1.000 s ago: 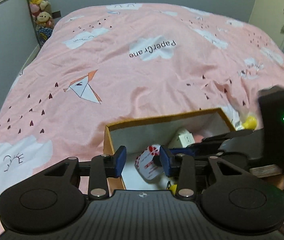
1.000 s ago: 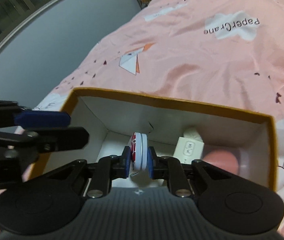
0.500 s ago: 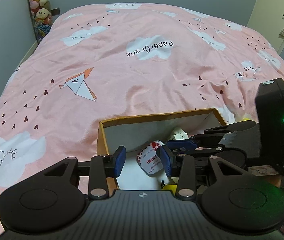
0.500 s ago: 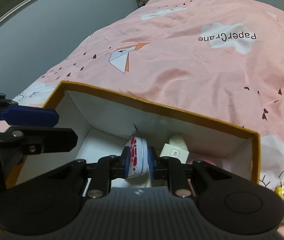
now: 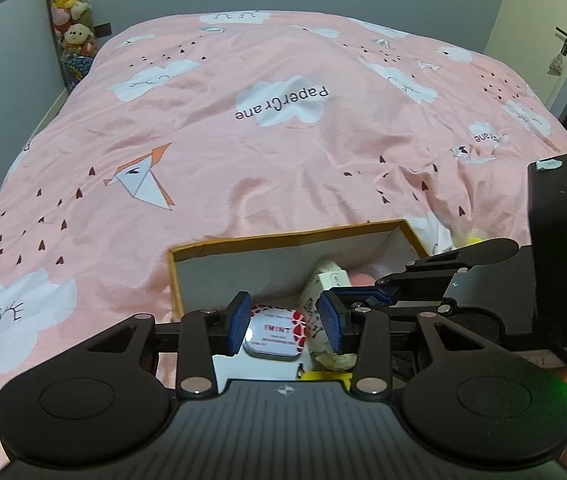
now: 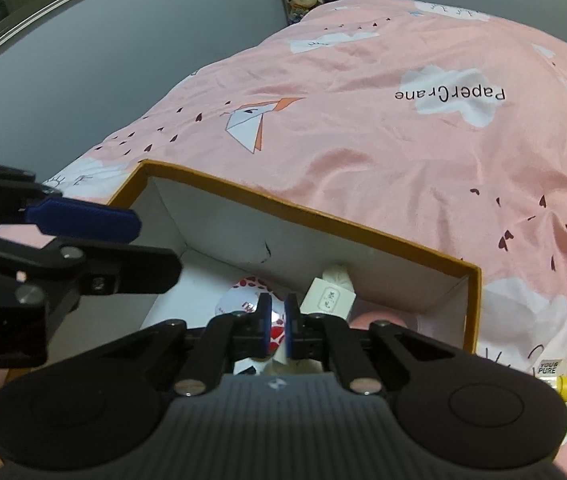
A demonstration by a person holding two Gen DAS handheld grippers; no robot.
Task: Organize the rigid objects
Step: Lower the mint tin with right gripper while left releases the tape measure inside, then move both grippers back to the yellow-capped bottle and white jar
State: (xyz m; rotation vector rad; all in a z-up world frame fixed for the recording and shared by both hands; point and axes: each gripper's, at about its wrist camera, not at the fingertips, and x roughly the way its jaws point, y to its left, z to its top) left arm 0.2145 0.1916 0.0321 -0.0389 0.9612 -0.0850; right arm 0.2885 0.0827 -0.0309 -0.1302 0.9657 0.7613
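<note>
Right tongs (image 6: 277, 322) nearly closed and empty, mint tin (image 5: 276, 334) lying below parted, empty left tongs (image 5: 285, 326), inside box (image 6: 363, 228) on bed (image 5: 283, 152)

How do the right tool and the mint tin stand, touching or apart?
Apart. The left wrist view shows the mint tin lying flat in the box, with the right tool, shut, off to its right.

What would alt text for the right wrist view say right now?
The right gripper, shut and empty, hovers over an orange-rimmed box on a pink bedspread. Inside lie a red-and-white mint tin and a white carton; the left gripper reaches in alongside.
</note>
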